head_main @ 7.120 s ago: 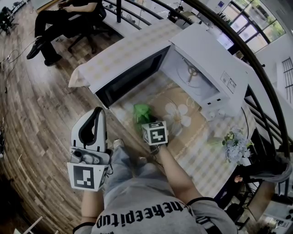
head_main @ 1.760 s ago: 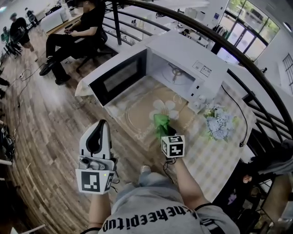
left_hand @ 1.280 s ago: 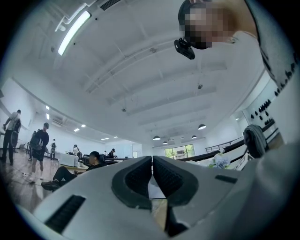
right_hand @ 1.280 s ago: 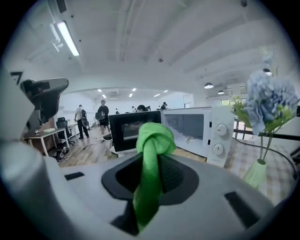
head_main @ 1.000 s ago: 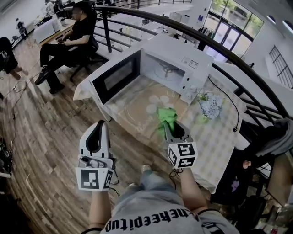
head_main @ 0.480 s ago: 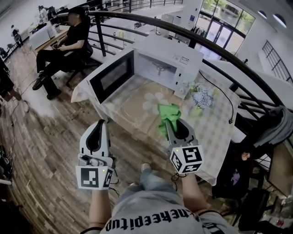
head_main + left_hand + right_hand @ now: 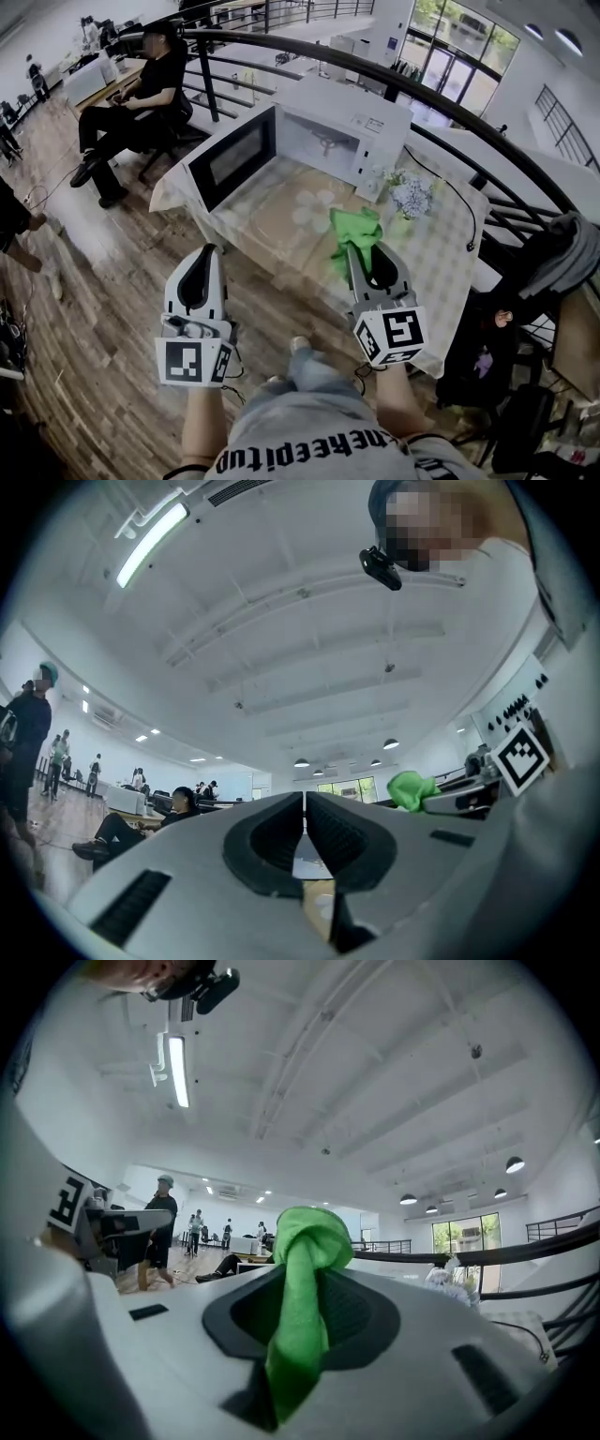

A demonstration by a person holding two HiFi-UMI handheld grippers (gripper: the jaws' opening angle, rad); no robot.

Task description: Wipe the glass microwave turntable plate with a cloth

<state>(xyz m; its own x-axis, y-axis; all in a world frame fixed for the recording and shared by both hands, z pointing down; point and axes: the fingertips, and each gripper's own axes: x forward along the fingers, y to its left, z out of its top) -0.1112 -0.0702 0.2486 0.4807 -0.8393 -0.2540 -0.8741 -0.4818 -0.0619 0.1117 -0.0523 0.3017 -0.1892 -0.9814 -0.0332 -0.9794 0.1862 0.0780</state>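
Note:
The clear glass turntable plate (image 7: 281, 217) lies faintly visible on the table (image 7: 441, 253) in front of the open microwave (image 7: 352, 127). My right gripper (image 7: 360, 247) is held up in the air on my side of the table, shut on a green cloth (image 7: 354, 228) that bunches above its fingertips. In the right gripper view the cloth (image 7: 302, 1269) fills the gap between the jaws of the right gripper (image 7: 306, 1283). My left gripper (image 7: 204, 253) hovers over the floor to the left, shut and empty; its jaws meet at the tip of the left gripper (image 7: 304, 810).
The microwave door (image 7: 230, 159) swings out to the left. A vase of pale flowers (image 7: 410, 199) stands right of the microwave. A person sits on a chair (image 7: 136, 94) at far left. A black railing (image 7: 487, 117) curves behind the table.
My right gripper has lifted the green cloth off the plate and drawn back towards me. The view has pulled away from the table. The left gripper has stayed where it was.

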